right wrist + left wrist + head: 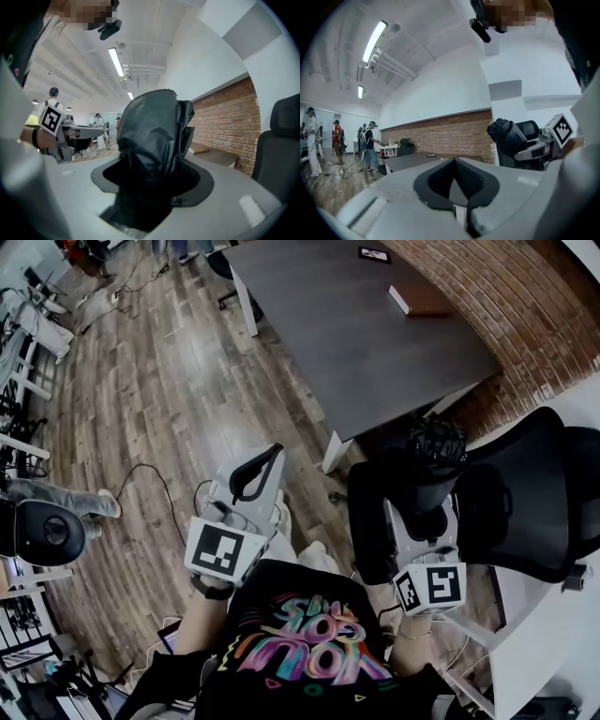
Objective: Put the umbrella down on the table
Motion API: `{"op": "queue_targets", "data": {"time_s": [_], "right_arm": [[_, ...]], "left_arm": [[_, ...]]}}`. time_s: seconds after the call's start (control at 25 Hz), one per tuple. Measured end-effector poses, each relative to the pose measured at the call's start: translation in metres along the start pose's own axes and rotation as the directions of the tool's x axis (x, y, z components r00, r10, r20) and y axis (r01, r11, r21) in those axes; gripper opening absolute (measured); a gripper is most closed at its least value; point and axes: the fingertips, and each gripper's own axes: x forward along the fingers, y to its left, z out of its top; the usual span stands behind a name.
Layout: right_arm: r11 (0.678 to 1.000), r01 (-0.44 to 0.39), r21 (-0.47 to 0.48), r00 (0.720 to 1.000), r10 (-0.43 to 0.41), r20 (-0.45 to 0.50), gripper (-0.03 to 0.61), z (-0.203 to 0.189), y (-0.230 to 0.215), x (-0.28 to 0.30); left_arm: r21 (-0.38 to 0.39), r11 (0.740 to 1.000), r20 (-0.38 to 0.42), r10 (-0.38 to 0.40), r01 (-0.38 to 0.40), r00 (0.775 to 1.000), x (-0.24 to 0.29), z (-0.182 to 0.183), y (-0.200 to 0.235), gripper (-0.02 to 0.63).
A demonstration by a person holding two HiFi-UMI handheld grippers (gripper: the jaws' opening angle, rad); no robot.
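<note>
A folded black umbrella (436, 451) stands up out of my right gripper (429, 507), whose jaws are shut around its lower part. In the right gripper view the umbrella (154, 131) fills the middle, wedged between the jaws of the right gripper (152, 168). My left gripper (272, 456) is held to the left, shut, with nothing between its pads. From the left gripper (453, 161) the umbrella (506, 136) shows at the right. The dark table (347, 334) lies ahead, beyond both grippers.
A small black card (374, 254) and a flat book-like thing (412, 298) lie at the table's far end. A black office chair (525, 493) stands at my right beside a brick wall (506, 287). A cable (141, 474) trails on the wooden floor. People (370, 145) stand far off.
</note>
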Motion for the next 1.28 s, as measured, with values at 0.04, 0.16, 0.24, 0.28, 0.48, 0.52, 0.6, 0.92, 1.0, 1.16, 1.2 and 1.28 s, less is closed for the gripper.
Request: {"op": "queue_targets", "data": {"time_s": [0.04,0.16,0.24,0.28,0.48,0.52,0.6,0.92,1.0,1.16,1.2,1.28], "right_arm": [[1.000,-0.004,0.001,1.000,0.004,-0.002,0.273,0.001,0.002,0.008],[1.000,-0.007,0.008,1.000,0.007,-0.012,0.275,0.005,0.008,0.037],[1.000,0.004,0.010,1.000,-0.004,-0.019,0.275,0.007,0.011,0.060],[1.000,0.011,0.012,1.000,-0.011,-0.022,0.275,0.008,0.012,0.072],[0.998,0.060,0.035,0.997,-0.059,-0.042,0.275,0.017,0.016,0.132],[0.997,0.069,0.037,0.997,-0.067,-0.047,0.275,0.019,0.017,0.143],[0.996,0.086,0.037,0.995,-0.084,-0.053,0.275,0.024,0.020,0.165],[0.986,0.160,0.041,0.985,-0.157,-0.071,0.275,0.032,0.038,0.224],[0.982,0.184,0.052,0.981,-0.180,-0.077,0.275,0.030,0.041,0.229],[0.972,0.217,0.092,0.973,-0.208,-0.100,0.275,0.023,0.043,0.234],[0.969,0.225,0.099,0.971,-0.214,-0.109,0.275,0.021,0.042,0.235],[0.965,0.242,0.103,0.965,-0.229,-0.124,0.275,0.017,0.037,0.239]], "left_arm": [[-0.014,1.000,0.000,0.000,0.000,1.000,0.004,0.000,0.006,-0.002],[-0.020,1.000,-0.006,-0.004,0.004,1.000,0.019,0.000,0.033,-0.002],[-0.019,1.000,-0.003,-0.009,0.009,1.000,0.033,0.002,0.056,-0.002],[-0.018,1.000,0.000,-0.014,0.014,1.000,0.041,0.003,0.069,-0.002],[-0.015,0.999,-0.001,-0.044,0.044,0.999,0.079,0.006,0.129,-0.002],[-0.014,0.999,-0.002,-0.050,0.050,0.999,0.085,0.006,0.141,-0.002],[-0.007,0.998,-0.004,-0.065,0.065,0.998,0.098,0.007,0.164,-0.002],[-0.020,0.992,-0.012,-0.129,0.129,0.992,0.125,0.002,0.229,-0.002],[-0.027,0.990,-0.014,-0.140,0.139,0.990,0.127,-0.001,0.239,-0.002],[-0.016,0.989,-0.021,-0.146,0.146,0.989,0.136,-0.006,0.254,-0.002],[-0.018,0.989,-0.027,-0.146,0.145,0.989,0.138,-0.008,0.257,-0.002],[-0.029,0.988,-0.039,-0.150,0.149,0.988,0.146,-0.012,0.262,-0.002]]}}
